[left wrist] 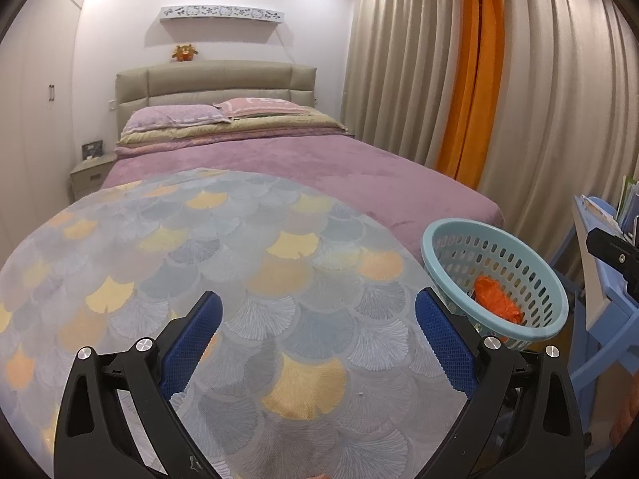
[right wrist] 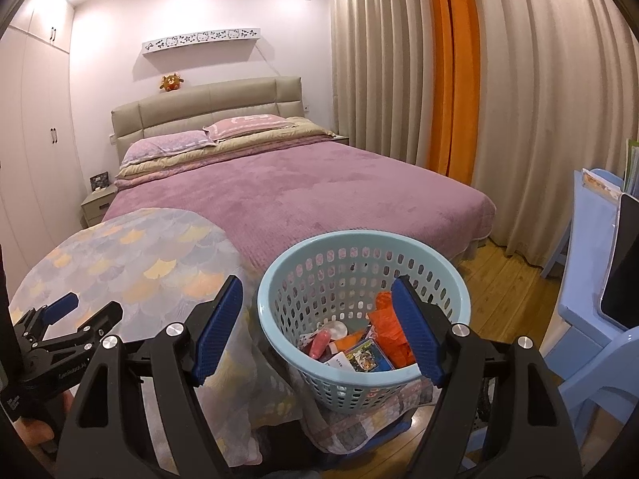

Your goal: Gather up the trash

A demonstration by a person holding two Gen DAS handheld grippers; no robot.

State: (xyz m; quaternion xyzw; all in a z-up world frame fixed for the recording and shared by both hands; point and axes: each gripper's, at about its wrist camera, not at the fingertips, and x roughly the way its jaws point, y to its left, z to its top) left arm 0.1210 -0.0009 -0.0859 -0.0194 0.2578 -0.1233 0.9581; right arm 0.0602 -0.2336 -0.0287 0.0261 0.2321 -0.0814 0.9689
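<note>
Blue-padded and spread wide, the right tongs (right wrist: 317, 325) hang over the basket (right wrist: 279, 279) with nothing between their pads; one pad stands outside the near rim, the other above the rubbish inside. The left tongs (left wrist: 317, 345) are likewise apart and empty, held over the patterned cloth (left wrist: 191, 247) on the bench beside the bed (left wrist: 359, 167).

The trash (right wrist: 351, 347) (an orange bag, a pinkish tube, some printed packets) already lies in the basket, and no loose piece shows on the cloth.

The basket seems to sit right at the cloth's edge, with bare floor (right wrist: 503, 279) below. If the right tongs drop or swing, the outer pad could catch the rim and tip the light basket, spilling everything. A tug on the draped cloth by the left tongs could drag the basket off too.
</note>
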